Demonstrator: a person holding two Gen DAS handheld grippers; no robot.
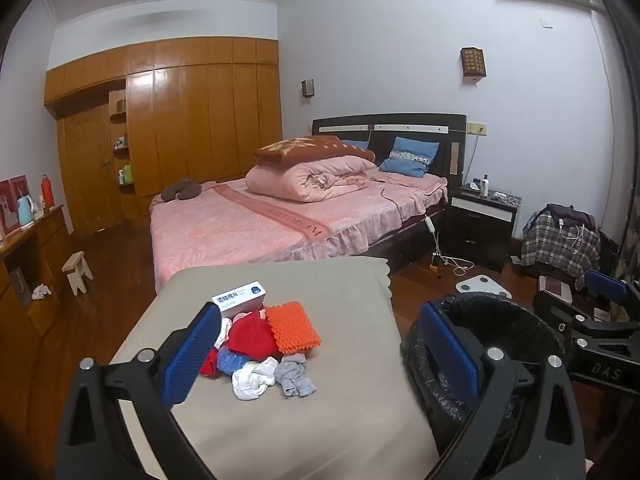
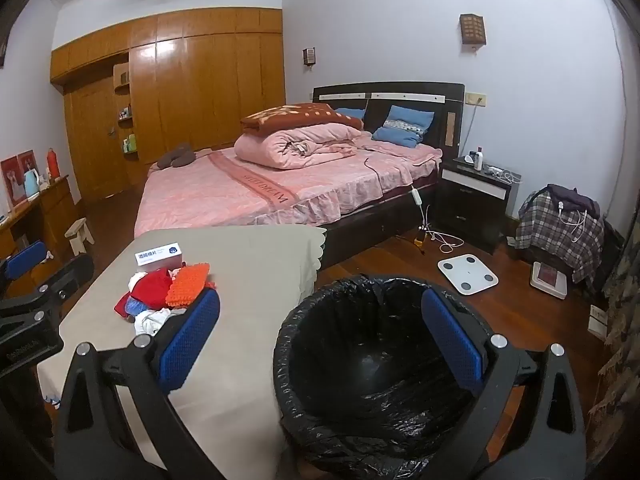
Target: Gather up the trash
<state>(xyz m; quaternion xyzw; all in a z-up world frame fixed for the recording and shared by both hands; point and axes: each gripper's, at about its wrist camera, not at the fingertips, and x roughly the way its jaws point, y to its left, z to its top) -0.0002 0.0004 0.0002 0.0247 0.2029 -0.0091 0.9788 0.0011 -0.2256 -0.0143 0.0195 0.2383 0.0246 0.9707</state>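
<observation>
Black bin liner point(image 2: 372, 364), orange dimpled pad point(image 1: 293, 327), red cloth point(image 1: 252, 336), beige tablecloth point(image 1: 320, 420), pink bedspread point(image 1: 240, 232), blue fingers point(image 1: 192, 356)

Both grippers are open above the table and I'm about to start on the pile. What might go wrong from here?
1. The pile is tangled: the white rag and grey rag touch, so one pinch may drag neighbours along.
2. The bin stands off the table's right edge; a loose piece could drop on the floor between them.
3. The box sits behind the pile; reaching over may scatter the rest.
</observation>
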